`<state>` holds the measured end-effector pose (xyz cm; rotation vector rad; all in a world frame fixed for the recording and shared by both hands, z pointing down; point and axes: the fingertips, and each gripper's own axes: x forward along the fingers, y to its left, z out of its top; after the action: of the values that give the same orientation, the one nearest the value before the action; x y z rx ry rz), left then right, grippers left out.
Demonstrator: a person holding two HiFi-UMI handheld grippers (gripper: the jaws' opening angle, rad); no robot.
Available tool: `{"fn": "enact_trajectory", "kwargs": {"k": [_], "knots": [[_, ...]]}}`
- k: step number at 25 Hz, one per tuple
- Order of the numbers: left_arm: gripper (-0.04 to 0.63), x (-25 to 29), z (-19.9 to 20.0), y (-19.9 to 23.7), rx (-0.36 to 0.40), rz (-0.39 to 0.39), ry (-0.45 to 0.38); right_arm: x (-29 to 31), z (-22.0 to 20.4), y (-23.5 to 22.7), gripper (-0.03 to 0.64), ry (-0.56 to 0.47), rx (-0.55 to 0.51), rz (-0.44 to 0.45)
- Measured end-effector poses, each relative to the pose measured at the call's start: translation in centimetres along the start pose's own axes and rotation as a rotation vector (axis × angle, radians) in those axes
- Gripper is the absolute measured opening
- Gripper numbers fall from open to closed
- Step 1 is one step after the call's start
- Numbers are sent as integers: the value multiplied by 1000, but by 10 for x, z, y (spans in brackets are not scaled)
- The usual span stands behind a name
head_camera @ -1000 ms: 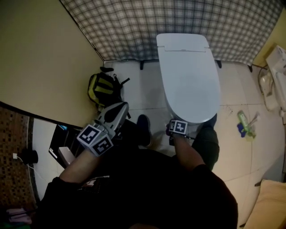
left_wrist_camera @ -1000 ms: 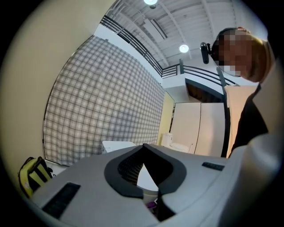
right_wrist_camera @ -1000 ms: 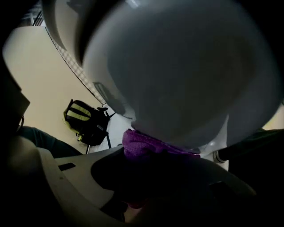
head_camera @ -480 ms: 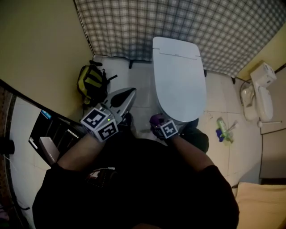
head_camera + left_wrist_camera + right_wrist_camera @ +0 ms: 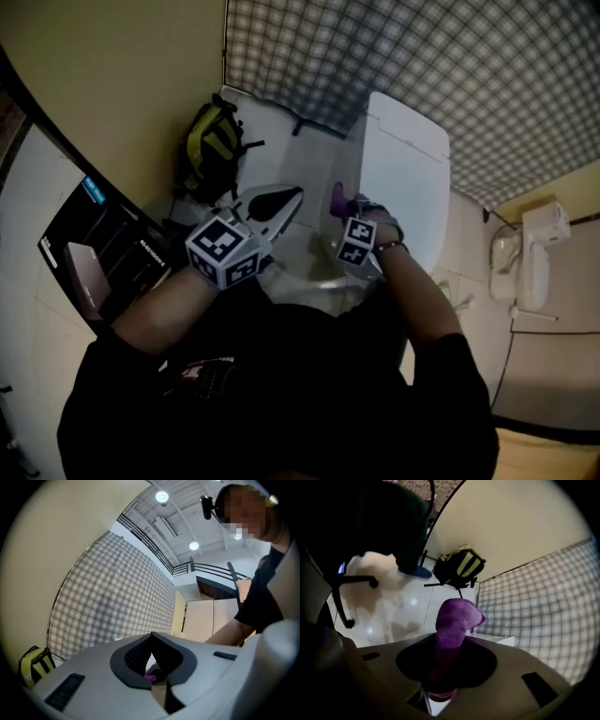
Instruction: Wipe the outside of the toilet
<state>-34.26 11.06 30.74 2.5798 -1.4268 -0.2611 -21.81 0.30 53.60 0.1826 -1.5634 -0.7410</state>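
Jaws on my right gripper (image 5: 345, 208) clamp the purple cloth (image 5: 454, 620); my left gripper (image 5: 292, 199) is closed, empty. The cloth is at the toilet's (image 5: 405, 178) 9 o'clock flank, contact unclear. I judge wiping barely begun, with most of the outside left.

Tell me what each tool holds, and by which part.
The right tool grips the purple cloth by its lower end; the bunched top sticks out past the jaws. The left tool is shut on nothing.
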Motion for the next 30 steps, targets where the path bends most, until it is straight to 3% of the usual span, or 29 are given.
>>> {"fn": "enact_trajectory", "kwargs": {"k": [6,8,12,16,24,28,30], "knots": [[-6,2,-61,54,-66,21,72,117,-24,17,123,404,-312,131],[-6,6,-78,69,-94,19,91,143,-31,19,123,509,-350,174],[-6,20,-95,95,-174,-3,84,192,-37,21,123,638,-318,267],[-6,34,-98,113,-208,-28,77,263,-45,37,118,659,-313,339],[-6,66,-125,139,-265,24,204,328,-44,52,118,683,-248,455],[-6,84,-124,144,-269,43,184,299,-19,40,121,530,-186,426],[-6,97,-117,149,-236,45,154,266,-4,17,123,465,-173,390]]}}
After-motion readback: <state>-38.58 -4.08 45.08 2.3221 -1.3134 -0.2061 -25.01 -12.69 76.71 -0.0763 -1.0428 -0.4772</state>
